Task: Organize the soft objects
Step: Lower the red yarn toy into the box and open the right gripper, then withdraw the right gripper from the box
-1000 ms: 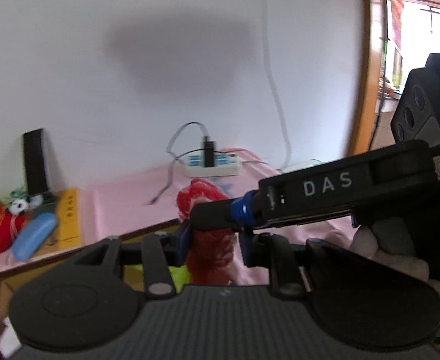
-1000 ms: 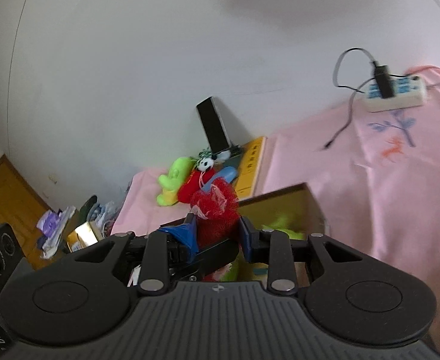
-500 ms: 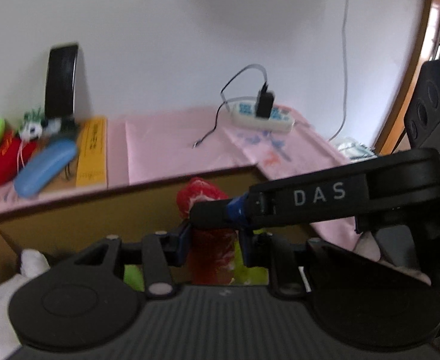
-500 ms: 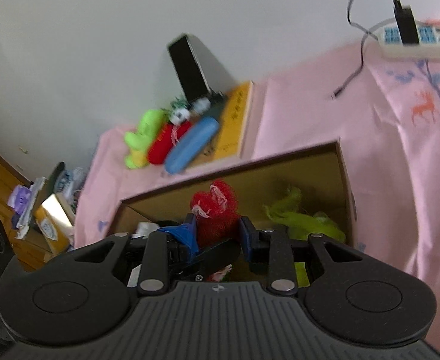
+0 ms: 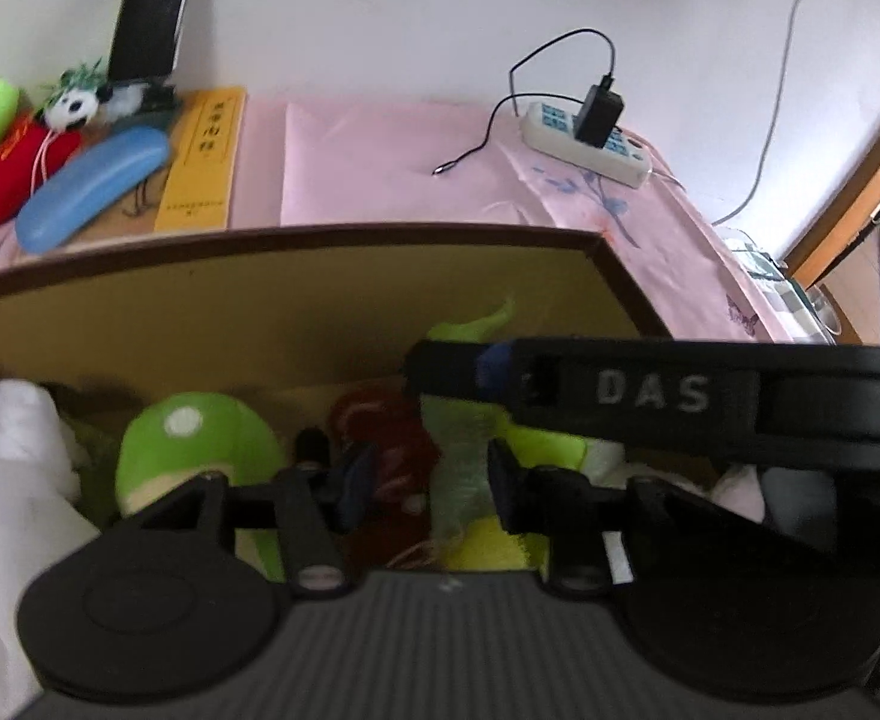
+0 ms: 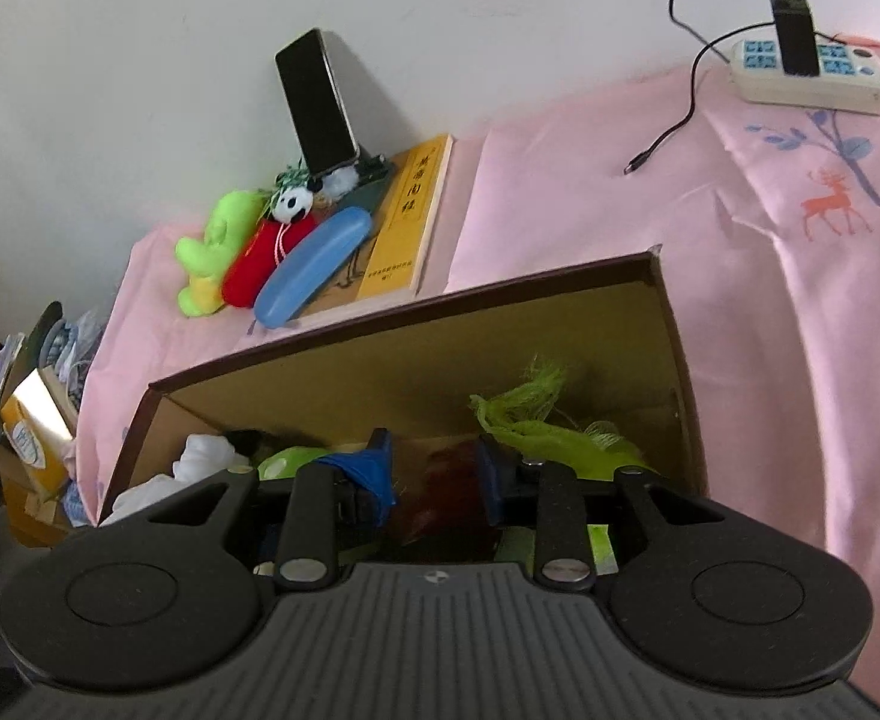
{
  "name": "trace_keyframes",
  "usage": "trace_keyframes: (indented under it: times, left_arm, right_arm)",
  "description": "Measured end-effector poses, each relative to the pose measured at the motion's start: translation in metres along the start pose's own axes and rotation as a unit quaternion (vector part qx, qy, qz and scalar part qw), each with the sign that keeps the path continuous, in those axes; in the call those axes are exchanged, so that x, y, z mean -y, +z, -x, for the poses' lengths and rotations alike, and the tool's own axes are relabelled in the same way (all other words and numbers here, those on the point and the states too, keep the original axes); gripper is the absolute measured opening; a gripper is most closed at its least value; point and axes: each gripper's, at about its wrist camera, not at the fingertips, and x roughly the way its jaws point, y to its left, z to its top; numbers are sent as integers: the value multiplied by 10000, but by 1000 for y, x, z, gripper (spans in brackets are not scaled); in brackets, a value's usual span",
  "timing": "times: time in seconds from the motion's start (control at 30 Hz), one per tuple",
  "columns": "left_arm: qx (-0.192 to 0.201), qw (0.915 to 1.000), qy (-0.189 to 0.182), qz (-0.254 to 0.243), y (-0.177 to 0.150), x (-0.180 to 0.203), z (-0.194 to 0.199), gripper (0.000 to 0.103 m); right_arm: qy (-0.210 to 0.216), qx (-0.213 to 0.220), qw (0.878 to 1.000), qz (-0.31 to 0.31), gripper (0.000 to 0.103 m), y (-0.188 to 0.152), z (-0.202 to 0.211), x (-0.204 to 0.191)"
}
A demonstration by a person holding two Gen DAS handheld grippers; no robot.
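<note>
Both tools inside brown cardboard box [image 6: 673, 324]. Left tool [image 5: 431, 483] just opening, loose around red mesh pouf [image 5: 392, 450]; right tool [image 6: 434, 471] just closing, clamping it.

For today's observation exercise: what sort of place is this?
Probably a room in a home: a pink printed cloth, a power strip with a charger, and plush toys beside a cardboard box.

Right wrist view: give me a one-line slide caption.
Right tool, its jaws just closing, lowers a red mesh puff into the cardboard box beside a green mesh puff.
</note>
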Motion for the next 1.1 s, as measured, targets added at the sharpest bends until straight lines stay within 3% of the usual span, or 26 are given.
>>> trace_keyframes:
  times: [0.07, 0.33, 1.1]
  left_arm:
    - [12, 10000, 22, 2, 0, 0, 0, 33]
    - [65, 9999, 90, -70, 0, 4, 2, 34]
    - [65, 9963, 716, -478, -3, 19, -4, 39]
  right_arm:
    - [-12, 121, 9999, -23, 10, -1, 3, 2]
    - [54, 657, 9978, -88, 11, -3, 13, 5]
    - [-176, 876, 9960, 38, 12, -8, 15, -1]
